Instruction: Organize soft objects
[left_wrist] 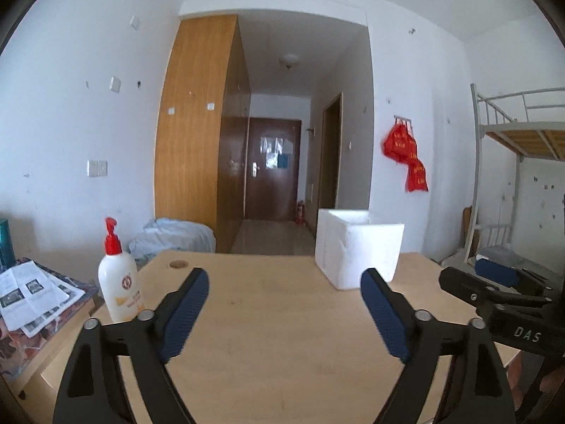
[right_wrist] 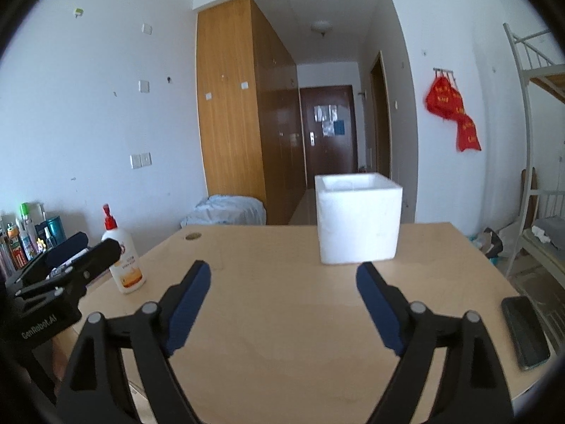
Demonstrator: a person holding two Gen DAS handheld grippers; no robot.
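A white foam box (left_wrist: pixel 358 247) stands open-topped at the far right of the wooden table (left_wrist: pixel 275 318); it also shows in the right wrist view (right_wrist: pixel 358 219). My left gripper (left_wrist: pixel 284 279) is open and empty above the table, short of the box. My right gripper (right_wrist: pixel 282 272) is open and empty, just in front of the box. The right gripper's body shows at the right edge of the left wrist view (left_wrist: pixel 494 300). The left gripper's body shows at the left of the right wrist view (right_wrist: pixel 63 275). No soft object lies on the table.
A white lotion bottle with a red pump (left_wrist: pixel 118 275) stands at the table's left edge (right_wrist: pixel 123 258). A dark phone (right_wrist: pixel 526 332) lies at the right edge. Papers (left_wrist: pixel 31 289) lie on a side surface. A bundle of pale bedding (left_wrist: pixel 173 238) lies on the floor behind.
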